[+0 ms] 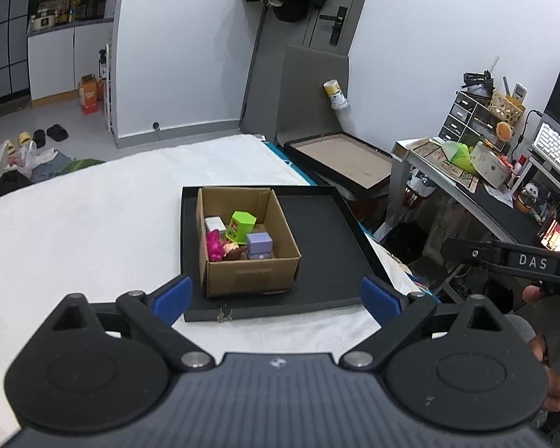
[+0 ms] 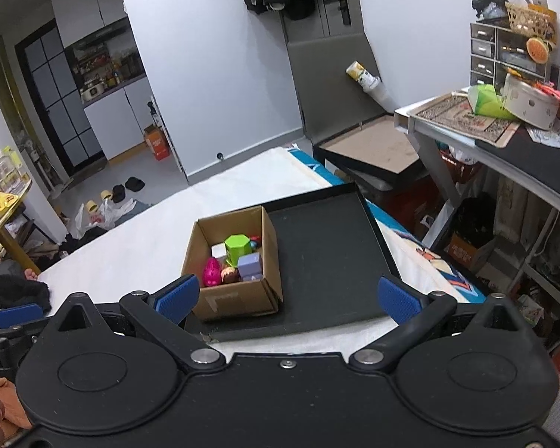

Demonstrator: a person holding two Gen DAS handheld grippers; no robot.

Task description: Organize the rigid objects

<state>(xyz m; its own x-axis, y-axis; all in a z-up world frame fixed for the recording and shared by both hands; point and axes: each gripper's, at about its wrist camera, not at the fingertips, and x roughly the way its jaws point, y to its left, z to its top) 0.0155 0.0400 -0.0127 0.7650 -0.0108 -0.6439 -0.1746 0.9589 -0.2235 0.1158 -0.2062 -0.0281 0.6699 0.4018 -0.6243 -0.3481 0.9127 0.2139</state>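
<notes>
A cardboard box stands in the left part of a black tray on a white bed. It holds a green hexagonal box, a purple block, a pink toy, a white block and a small brown figure. My left gripper is open and empty, just short of the tray's near edge. My right gripper is open and empty, above the near edge of the tray, with the box beside its left fingertip.
The white bed surface spreads left of the tray. A cluttered desk stands to the right, with a framed board on the floor beside it. Shoes and bags lie on the floor at far left.
</notes>
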